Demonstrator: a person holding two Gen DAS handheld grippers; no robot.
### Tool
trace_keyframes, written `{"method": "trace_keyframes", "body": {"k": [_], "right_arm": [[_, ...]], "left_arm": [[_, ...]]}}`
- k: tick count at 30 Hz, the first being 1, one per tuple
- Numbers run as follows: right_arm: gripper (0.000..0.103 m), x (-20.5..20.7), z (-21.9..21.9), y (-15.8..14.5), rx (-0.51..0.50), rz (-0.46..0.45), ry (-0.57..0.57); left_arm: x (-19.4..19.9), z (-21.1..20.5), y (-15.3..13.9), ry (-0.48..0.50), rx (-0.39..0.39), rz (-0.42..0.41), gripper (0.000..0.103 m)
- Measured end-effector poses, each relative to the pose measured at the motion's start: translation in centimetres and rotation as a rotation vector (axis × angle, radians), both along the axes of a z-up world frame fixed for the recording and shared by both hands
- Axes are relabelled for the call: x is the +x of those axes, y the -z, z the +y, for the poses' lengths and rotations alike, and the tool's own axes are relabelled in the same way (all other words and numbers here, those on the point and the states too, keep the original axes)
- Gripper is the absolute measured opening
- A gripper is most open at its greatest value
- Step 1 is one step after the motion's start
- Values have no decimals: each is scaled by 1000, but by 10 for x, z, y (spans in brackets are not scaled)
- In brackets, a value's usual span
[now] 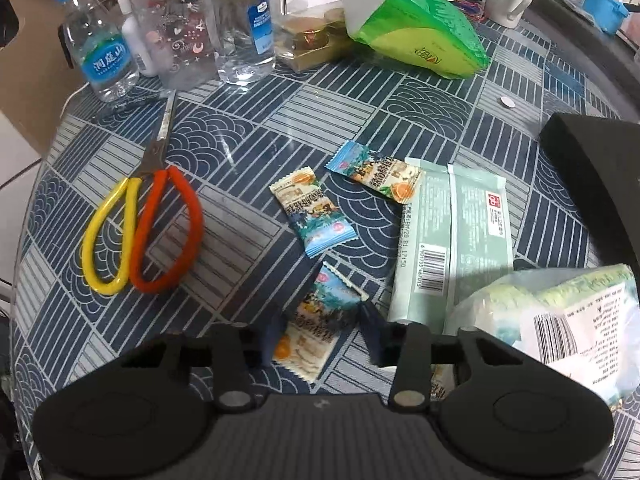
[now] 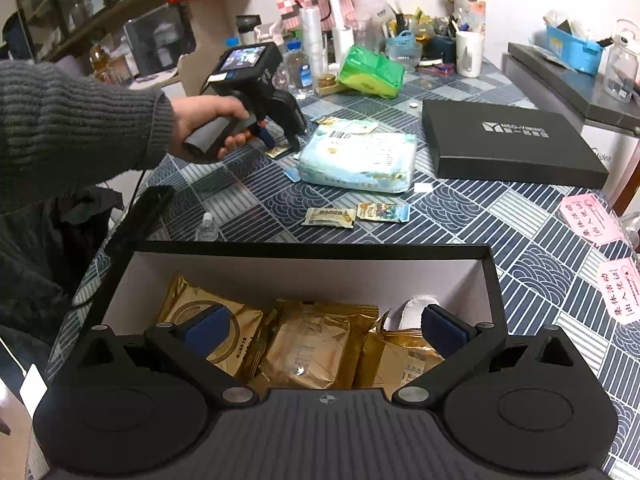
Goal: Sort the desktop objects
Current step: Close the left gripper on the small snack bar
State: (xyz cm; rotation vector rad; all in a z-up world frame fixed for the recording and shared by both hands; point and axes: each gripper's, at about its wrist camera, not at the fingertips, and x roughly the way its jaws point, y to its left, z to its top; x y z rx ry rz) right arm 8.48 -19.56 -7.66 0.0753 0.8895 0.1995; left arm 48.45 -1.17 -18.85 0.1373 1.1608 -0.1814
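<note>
Low in the left wrist view, the left gripper (image 1: 320, 334) straddles a light, crinkly snack packet (image 1: 314, 326), fingers spread, best pinched mid-body; in the right view the right gripper (image 2: 323, 326) hangs open over the gift box (image 2: 312, 251) of gold pouches.

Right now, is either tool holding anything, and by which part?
Neither. The left tool is open, its fingers either side of a snack packet lying on the table, not clamped. The right tool hangs open and empty over the box.
</note>
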Motion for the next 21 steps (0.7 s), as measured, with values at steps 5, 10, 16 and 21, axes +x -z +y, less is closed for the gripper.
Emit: {"method": "trace_keyframes", "body": {"k": [5, 10, 16, 21], "right_arm": [[103, -2, -1, -3, 5, -7, 2], [103, -6, -3, -8, -7, -20, 7], [103, -14, -6, -16, -9, -35, 21], [103, -22, -4, -16, -21, -33, 10]], "left_arm": [[-8, -4, -2, 1, 13, 5, 31], [-15, -7, -10, -16, -8, -11, 10], [-23, -12, -22, -7, 9, -20, 2], [-21, -13, -24, -2, 65, -40, 8]]}}
